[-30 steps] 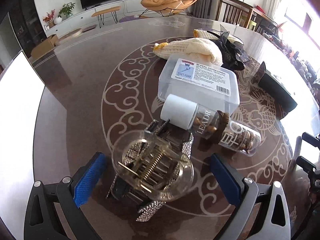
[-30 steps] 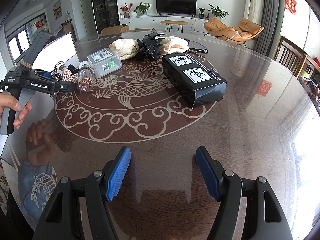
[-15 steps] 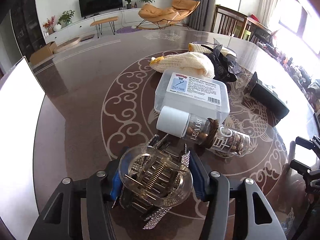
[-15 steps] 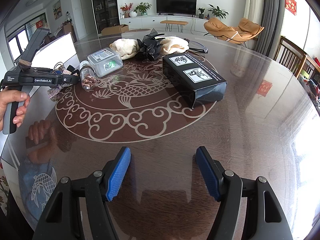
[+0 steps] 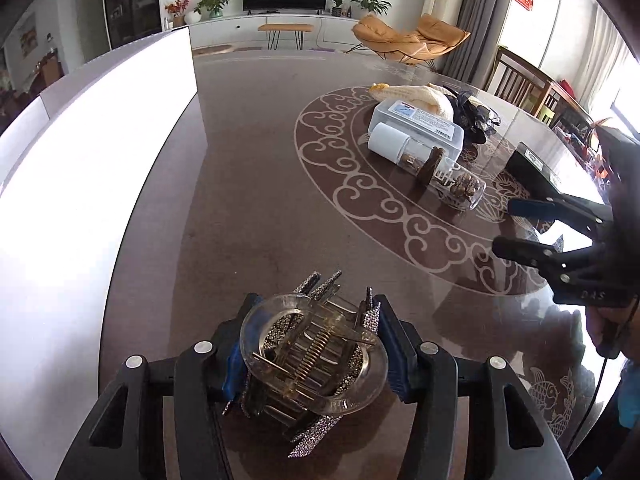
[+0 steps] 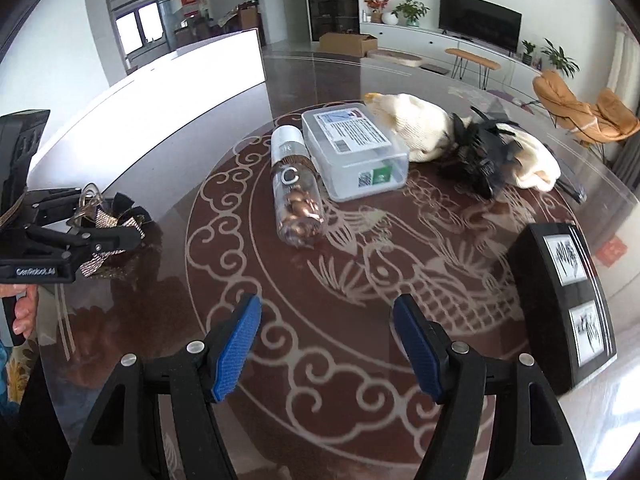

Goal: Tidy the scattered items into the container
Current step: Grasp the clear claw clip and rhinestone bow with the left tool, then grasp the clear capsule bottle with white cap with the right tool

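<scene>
Gripping hair clip (image 5: 316, 354), left gripper (image 5: 314, 356) holds it just over tabletop (image 5: 260, 200), beside white container (image 5: 80, 184). Right gripper (image 6: 328, 344) opening, nothing between pads, above tabletop centre. Bottle (image 6: 296, 188) lies touching clear box (image 6: 354, 148); black box (image 6: 564, 300) apart at right.

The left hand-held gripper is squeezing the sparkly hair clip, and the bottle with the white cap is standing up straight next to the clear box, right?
Almost. The left hand-held gripper does squeeze the sparkly hair clip, but the bottle with the white cap is not standing: it lies on its side beside the clear box. The right wrist view shows it best.
</scene>
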`<state>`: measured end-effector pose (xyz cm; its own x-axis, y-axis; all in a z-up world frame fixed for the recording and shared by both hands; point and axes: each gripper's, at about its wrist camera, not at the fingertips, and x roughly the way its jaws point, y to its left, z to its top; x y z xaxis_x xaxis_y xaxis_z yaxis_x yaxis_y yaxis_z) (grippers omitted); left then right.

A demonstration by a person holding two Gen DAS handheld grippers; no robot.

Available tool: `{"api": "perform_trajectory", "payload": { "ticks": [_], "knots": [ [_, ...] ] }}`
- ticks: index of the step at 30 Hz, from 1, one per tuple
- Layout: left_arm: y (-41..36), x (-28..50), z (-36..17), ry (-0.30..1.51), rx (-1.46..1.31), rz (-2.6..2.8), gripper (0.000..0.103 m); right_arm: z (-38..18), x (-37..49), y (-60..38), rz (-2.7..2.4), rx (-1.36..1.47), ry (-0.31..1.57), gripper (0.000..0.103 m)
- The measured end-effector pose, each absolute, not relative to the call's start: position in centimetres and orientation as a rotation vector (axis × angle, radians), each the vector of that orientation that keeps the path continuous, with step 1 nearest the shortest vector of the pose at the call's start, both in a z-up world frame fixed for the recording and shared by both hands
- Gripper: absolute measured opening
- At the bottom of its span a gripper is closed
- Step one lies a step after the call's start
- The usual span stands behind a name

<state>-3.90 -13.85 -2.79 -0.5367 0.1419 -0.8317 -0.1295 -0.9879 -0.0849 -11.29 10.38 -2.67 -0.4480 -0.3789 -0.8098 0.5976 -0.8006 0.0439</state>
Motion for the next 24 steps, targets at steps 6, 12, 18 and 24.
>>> {"api": "perform_trajectory", "payload": {
  "ticks": [6, 12, 18, 24],
  "knots": [
    [-13.7, -3.7, -2.9, -0.008, -1.395, 2.651, 0.055, -2.6, -16.2, 4.9, -2.165, 1.204, 0.286, 0.071],
    [-13.6, -3.5, -2.8, -0.032, -1.388, 2.668, 0.055, -2.7, -16.8, 3.3, -2.182, 1.19, 0.292, 0.032],
    [-12.7, -3.1, -2.9, -0.058, -1.392, 2.693, 0.055, -2.5, -11.1, 10.2, -2.225, 1.171, 0.292, 0.033],
    [-10.6, -2.9, -3.4, 0.055, -1.367, 2.725, 0.076, -2.4, -5.6, 16.3, -2.352, 1.151, 0.308, 0.033]
  ]
}}
